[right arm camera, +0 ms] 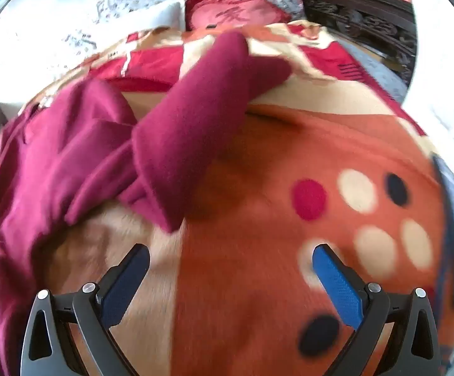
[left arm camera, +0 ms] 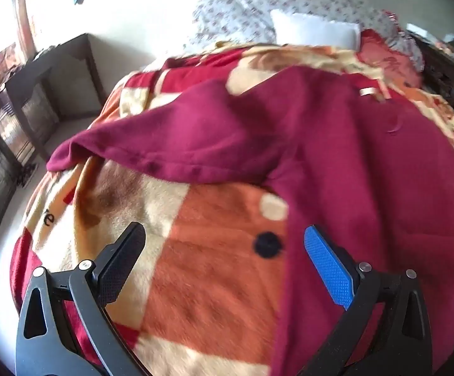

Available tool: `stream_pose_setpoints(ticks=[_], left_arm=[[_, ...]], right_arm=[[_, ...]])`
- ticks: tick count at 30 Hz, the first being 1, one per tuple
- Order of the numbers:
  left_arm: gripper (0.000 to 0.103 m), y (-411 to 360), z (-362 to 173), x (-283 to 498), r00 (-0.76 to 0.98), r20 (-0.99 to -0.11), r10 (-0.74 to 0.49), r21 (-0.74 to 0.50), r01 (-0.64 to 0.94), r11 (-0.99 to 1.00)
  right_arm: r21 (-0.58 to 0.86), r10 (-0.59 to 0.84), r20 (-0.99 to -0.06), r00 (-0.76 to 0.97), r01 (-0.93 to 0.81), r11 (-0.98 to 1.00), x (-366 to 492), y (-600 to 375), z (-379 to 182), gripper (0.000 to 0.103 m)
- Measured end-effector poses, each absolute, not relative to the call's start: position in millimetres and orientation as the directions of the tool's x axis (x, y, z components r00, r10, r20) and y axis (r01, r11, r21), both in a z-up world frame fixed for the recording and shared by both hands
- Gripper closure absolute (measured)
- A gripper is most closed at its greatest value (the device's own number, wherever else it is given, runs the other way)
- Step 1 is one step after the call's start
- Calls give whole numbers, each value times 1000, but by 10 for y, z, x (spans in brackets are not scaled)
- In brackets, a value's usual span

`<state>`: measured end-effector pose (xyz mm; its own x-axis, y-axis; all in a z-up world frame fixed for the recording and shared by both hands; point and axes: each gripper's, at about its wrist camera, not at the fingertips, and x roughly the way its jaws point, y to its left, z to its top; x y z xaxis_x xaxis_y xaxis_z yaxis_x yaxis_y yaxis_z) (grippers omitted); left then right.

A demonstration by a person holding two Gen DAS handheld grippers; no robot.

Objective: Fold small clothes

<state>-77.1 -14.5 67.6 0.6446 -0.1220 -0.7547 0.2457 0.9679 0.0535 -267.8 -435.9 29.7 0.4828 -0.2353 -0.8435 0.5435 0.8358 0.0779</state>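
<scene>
left wrist: left gripper (left arm camera: pixel 224 244) fingers are held released beside the shirt (left arm camera: pixel 336 144); right gripper (right arm camera: pixel 230 263) released, over the blanket (right arm camera: pixel 258 282).

Open right tool (right arm camera: pixel 230 252) above blanket (right arm camera: pixel 289 144), beside maroon garment (right arm camera: pixel 176 144).

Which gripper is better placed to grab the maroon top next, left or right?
Left, probably. The left gripper is open with the maroon top edge right by one jaw. The right gripper, also open, faces bare blanket; its sleeve lies farther ahead.
</scene>
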Motion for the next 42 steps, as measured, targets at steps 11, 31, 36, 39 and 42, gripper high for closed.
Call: stream_pose_setpoints(ticks=[11, 31, 36, 39, 42], left_arm=[[1, -522, 891, -1133, 622, -755, -207, 41, 360, 932], [1, -527, 886, -1305, 601, -769, -217, 19, 361, 932], [1, -561, 881, -1260, 600, -773, -209, 14, 345, 939], [1, -594, 875, -1238, 595, -775, -214, 5, 343, 939], [1, -626, 858, -1215, 590, -778, -215, 1, 344, 939]], right_arm=[[179, -125, -818, 562, 455, 872, -3233, -3701, 1236, 0], [218, -4, -772, 635, 271, 937, -2460, -2634, 1344, 0], [203, -23, -769, 638, 278, 939, -2337, -2574, 1282, 0], [192, -32, -771, 636, 279, 941, -2289, -2539, 1261, 0], [186, -37, -775, 631, 285, 940, -2251, -2520, 1229, 0]])
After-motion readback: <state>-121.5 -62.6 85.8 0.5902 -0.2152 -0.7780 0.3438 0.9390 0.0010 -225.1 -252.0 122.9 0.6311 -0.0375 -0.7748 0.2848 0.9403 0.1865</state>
